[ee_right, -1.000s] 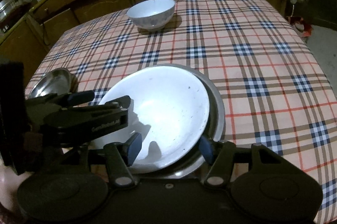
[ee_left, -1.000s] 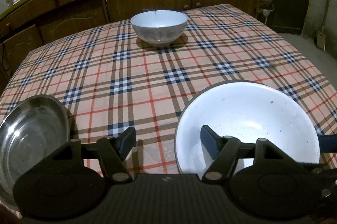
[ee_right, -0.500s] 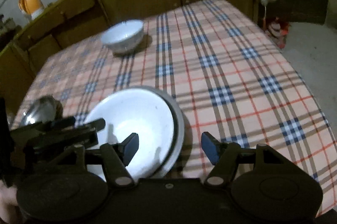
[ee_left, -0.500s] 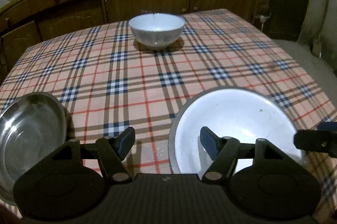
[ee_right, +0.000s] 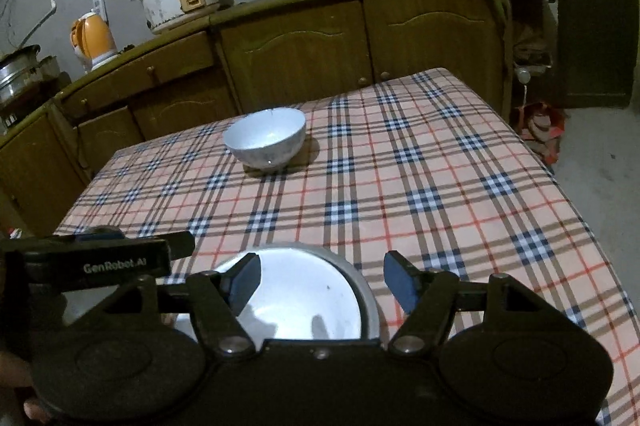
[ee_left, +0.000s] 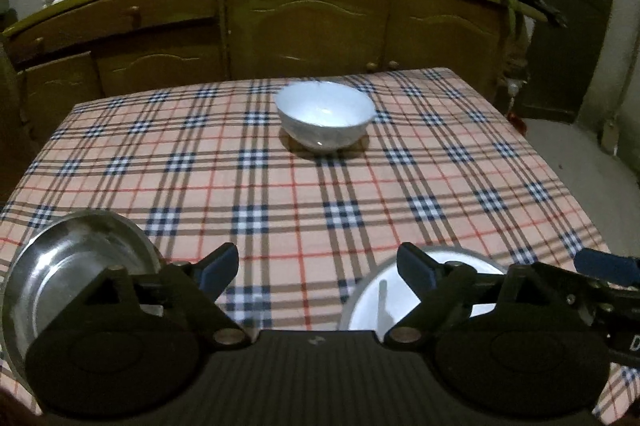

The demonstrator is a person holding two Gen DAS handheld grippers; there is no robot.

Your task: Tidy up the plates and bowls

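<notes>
Both grippers, left gripper point(ee_left: 316, 268) and right gripper point(ee_right: 322, 280), gape empty. Ceramic bowl point(ee_left: 325, 115) far: your overreach may tip it; dropping it chips white plate point(ee_right: 304, 306).

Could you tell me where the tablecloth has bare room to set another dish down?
Bare cloth spans the middle between the white bowl and the near dishes, plus the right side. The near edge is crowded: steel plate and stacked white plate.
</notes>
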